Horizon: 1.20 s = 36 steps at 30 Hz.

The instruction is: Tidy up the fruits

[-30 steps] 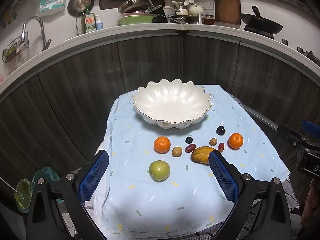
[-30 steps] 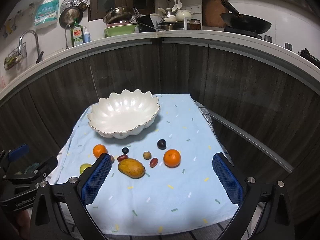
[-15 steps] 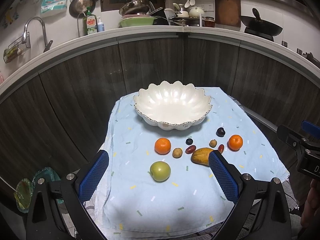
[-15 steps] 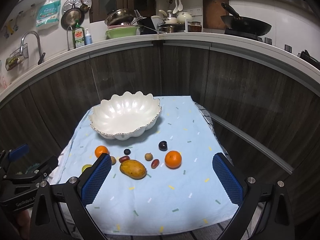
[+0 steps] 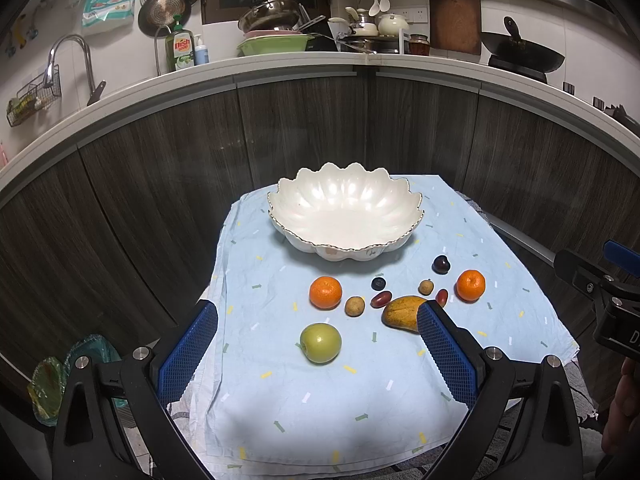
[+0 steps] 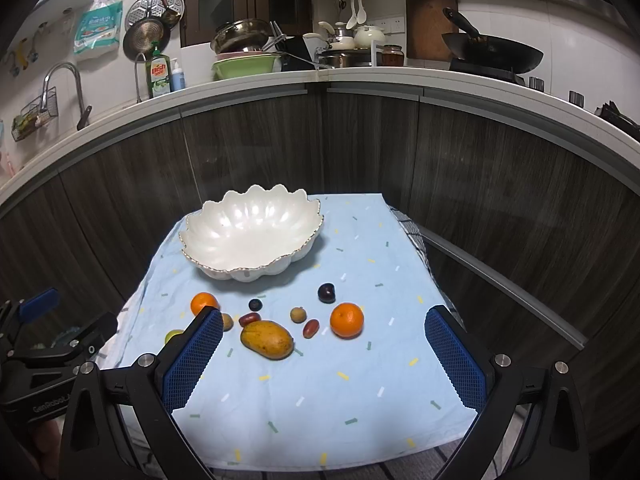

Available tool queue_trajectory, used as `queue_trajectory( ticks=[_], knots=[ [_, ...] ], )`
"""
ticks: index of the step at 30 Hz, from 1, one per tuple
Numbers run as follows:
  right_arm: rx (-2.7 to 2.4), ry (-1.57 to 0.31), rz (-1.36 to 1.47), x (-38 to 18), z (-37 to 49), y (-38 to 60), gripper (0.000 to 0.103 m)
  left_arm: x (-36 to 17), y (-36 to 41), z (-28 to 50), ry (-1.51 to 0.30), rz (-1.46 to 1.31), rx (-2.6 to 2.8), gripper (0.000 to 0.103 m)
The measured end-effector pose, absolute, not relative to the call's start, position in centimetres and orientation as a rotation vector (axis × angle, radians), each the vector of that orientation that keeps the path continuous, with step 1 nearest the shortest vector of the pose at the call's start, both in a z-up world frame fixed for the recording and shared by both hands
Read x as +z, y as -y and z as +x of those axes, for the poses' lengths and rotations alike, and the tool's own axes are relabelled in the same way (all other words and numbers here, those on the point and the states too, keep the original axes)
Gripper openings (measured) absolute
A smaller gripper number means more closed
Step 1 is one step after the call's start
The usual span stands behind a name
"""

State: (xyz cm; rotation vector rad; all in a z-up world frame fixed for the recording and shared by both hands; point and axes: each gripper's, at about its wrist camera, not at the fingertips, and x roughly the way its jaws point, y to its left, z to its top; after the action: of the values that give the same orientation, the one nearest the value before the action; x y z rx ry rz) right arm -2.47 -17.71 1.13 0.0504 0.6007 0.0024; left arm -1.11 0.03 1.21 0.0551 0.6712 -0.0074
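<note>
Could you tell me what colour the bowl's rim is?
Gold edging on the white bowl, clearest in the right wrist view.

A light blue tablecloth printed with small coloured dashes covers the table, with a checked cloth showing under its far right edge. Dark wood-grain cabinet fronts stand behind, topped by a white countertop. On the countertop: a green dish-soap bottle, a green basin stacked with metal pans, a white teapot and a black wok on a burner. A chrome faucet stands at the left, a wooden cutting board leans against the tiled wall, and a steamer tray hangs there.
</note>
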Motion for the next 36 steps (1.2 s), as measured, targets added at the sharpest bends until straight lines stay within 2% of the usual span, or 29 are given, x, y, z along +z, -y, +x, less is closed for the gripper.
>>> queue_trajectory(
  ticks=[36],
  knots=[
    [0.001, -0.613, 0.056, 0.91, -2.36, 17.71, 0.102, 1.15, 0.12, -0.62, -0.681, 0.082, 0.001, 0.102]
  ],
)
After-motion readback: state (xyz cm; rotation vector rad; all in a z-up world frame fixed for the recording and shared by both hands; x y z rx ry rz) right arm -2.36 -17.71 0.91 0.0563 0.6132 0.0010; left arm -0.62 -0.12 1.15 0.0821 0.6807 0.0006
